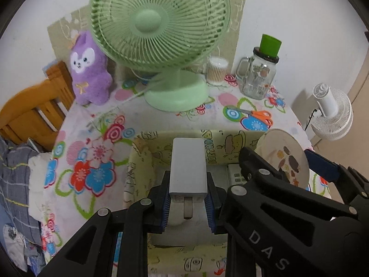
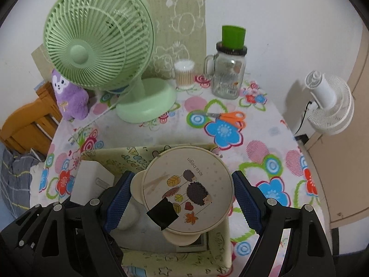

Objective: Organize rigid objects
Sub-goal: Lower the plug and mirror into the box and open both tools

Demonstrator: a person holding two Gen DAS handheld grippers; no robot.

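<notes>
Left wrist view: left gripper (image 1: 188, 204) is clamped on a grey power adapter (image 1: 188, 167), blue pads pressing both long sides near its plug end. Adapter's metal prong points back toward the camera; the body sticks out forward past the fingertips. It hangs over the open fabric storage box (image 1: 143, 161) with cartoon print, which sits on the flower-pattern tablecloth (image 1: 92, 157). Can't tell whether the adapter touches the box floor.

Right wrist view: right gripper (image 2: 182, 196) has its jaws spread wide around a round cream lid with hedgehog print (image 2: 188, 187), one finger on each side of the rim. Left pad sits against a tab on the lid edge; right pad looks to be at the rim, contact unclear. A piece of black tape (image 2: 162, 213) is on the lid's near edge. Lid is above the same box (image 2: 221, 237), tilted toward the camera. A flat item with buttons lies in the box under it, mostly hidden.

Behind the box on the table: green desk fan (image 2: 99, 46), purple plush (image 1: 88, 69), cotton swab tub (image 2: 184, 73), glass mug jar (image 2: 228, 73) with a green cup (image 2: 233, 35) on top, orange scissors (image 2: 230, 116). White fan (image 2: 327, 101) stands off the table, right.
</notes>
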